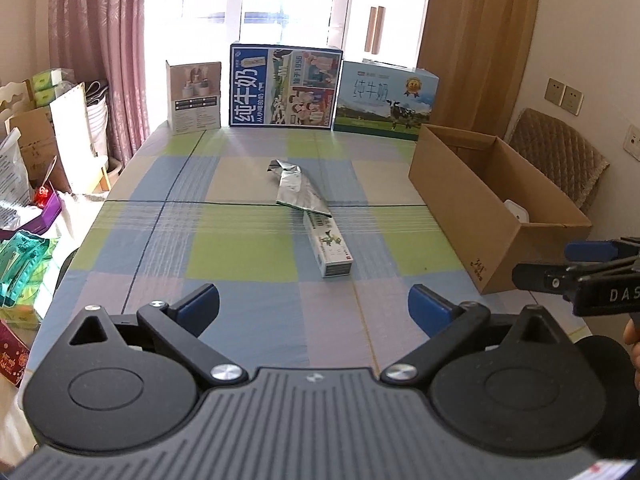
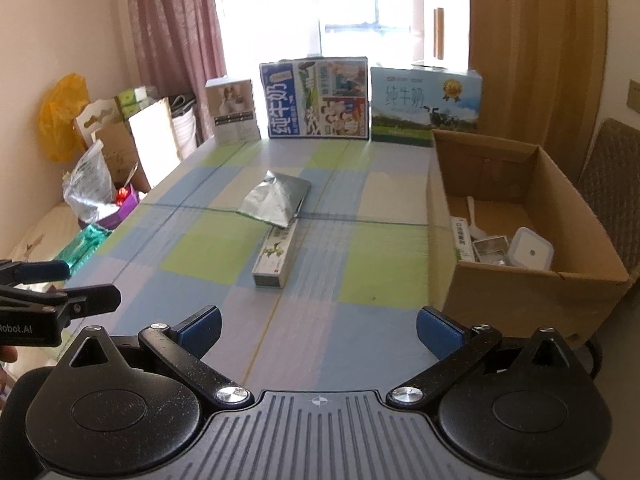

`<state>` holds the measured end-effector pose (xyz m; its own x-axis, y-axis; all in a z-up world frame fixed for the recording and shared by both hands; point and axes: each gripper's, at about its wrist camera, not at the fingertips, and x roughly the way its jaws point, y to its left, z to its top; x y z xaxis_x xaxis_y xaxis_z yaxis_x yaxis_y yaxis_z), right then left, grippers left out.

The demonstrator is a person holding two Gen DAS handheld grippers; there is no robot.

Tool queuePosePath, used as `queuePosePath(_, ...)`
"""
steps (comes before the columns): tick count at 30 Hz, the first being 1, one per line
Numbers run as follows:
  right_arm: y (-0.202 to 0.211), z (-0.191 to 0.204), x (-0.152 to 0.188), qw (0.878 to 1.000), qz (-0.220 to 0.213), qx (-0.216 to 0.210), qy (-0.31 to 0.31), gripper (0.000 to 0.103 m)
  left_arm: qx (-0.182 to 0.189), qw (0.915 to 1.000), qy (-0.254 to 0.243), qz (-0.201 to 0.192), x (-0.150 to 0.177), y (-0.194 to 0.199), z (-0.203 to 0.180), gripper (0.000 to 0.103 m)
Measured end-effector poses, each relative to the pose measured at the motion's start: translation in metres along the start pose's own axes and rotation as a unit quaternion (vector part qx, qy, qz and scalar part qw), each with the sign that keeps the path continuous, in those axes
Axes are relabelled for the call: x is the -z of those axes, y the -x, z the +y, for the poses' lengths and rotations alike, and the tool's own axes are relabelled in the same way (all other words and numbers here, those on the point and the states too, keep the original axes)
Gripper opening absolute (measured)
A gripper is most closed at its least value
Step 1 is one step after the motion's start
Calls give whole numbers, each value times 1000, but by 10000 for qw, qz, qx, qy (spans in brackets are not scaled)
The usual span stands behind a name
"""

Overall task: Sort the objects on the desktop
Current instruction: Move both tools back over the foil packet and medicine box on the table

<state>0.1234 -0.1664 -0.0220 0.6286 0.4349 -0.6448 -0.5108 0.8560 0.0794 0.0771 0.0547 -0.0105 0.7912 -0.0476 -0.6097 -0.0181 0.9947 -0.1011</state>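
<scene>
Both grippers wide, holding nothing, above the near table edge.
Left gripper (image 1: 314,306) and right gripper (image 2: 318,326) face a long carton (image 1: 329,246) under a foil pouch (image 1: 298,190); cardboard box (image 2: 532,292) right.

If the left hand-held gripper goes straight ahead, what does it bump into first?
Probably the long white and green box lying on the checked tablecloth, with the crumpled silver foil bag just behind it. The left hand-held gripper is open; depth is uncertain.

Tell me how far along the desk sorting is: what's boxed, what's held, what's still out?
Done: the cardboard box already holds a white square container, a white plastic spoon and a few small packs. In hand: nothing; the left gripper and right gripper are both open and empty. Left: the silver foil bag and the long white carton it partly covers, mid-table.
</scene>
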Motion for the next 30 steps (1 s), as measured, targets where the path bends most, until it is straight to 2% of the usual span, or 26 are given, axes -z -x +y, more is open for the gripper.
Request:
queuePosePath(15,-40,9,1,9993,339,-132,99,101,-103,9998,81,173,-1,-22,16,99)
queuePosePath(30,-97,0,-3,9974,660,-298,-20,101,-148,9990,13,420,-11,-75,23,99)
